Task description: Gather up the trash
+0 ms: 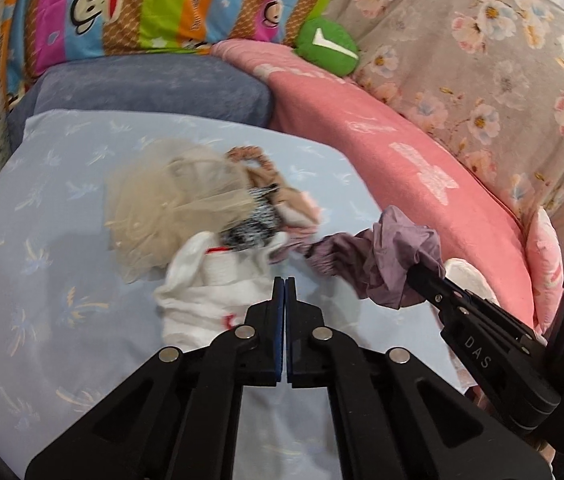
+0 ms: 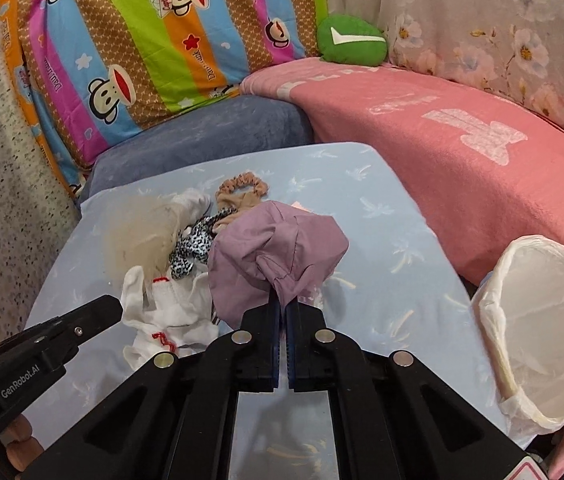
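A pile of cloth items lies on the light blue sheet: a beige mesh piece, a leopard-print piece, a white garment and a tan scrunchie. My right gripper is shut on a purple cloth and holds it lifted over the pile; it also shows in the left wrist view. My left gripper is shut and empty, its tips over the white garment. A bin lined with a white bag stands at the right.
A pink blanket borders the sheet on the right. A grey-blue cushion, a striped monkey-print pillow, a green plush and a floral quilt lie behind.
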Action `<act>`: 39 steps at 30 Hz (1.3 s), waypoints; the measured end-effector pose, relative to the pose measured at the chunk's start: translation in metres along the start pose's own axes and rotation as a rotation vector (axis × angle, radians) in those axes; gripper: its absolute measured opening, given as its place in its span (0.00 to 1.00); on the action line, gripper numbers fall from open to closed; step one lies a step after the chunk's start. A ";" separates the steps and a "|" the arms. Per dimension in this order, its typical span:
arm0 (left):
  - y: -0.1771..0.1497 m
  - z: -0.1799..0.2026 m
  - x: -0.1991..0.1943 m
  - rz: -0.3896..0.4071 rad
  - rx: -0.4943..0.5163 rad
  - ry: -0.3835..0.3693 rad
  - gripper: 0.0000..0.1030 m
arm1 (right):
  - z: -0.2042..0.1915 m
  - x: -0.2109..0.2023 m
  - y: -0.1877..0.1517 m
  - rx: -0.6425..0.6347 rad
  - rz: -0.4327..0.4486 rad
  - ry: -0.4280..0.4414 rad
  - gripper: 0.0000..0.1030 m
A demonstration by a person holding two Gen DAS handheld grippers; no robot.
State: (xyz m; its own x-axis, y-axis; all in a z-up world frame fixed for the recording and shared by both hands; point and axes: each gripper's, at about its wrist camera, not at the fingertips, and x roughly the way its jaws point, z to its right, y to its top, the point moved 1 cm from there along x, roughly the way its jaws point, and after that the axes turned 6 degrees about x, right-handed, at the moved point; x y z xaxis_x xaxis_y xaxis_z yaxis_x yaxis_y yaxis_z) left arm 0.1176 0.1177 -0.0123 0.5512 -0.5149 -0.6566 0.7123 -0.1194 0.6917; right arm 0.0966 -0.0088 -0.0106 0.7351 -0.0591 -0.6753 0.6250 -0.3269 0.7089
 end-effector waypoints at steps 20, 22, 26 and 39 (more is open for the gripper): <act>-0.045 -0.032 0.053 -0.148 -0.139 0.179 0.63 | 0.071 -0.088 0.013 0.086 0.109 -0.089 0.02; -0.046 -0.034 0.059 -0.151 -0.143 0.188 0.63 | 0.071 -0.086 0.014 0.088 0.109 -0.087 0.02; -0.043 -0.041 0.060 -0.126 -0.162 0.198 0.62 | 0.067 -0.080 0.013 0.078 0.100 -0.081 0.02; -0.041 -0.069 0.052 -0.111 -0.228 0.221 0.35 | 0.046 -0.063 0.007 0.048 0.061 -0.048 0.02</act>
State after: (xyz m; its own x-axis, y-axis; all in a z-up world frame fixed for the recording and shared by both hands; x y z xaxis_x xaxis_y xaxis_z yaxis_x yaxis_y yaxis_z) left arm 0.1472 0.1547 -0.0958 0.5283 -0.3098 -0.7906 0.8382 0.0415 0.5438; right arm 0.0427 -0.0503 0.0271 0.7570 -0.1249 -0.6413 0.5655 -0.3664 0.7389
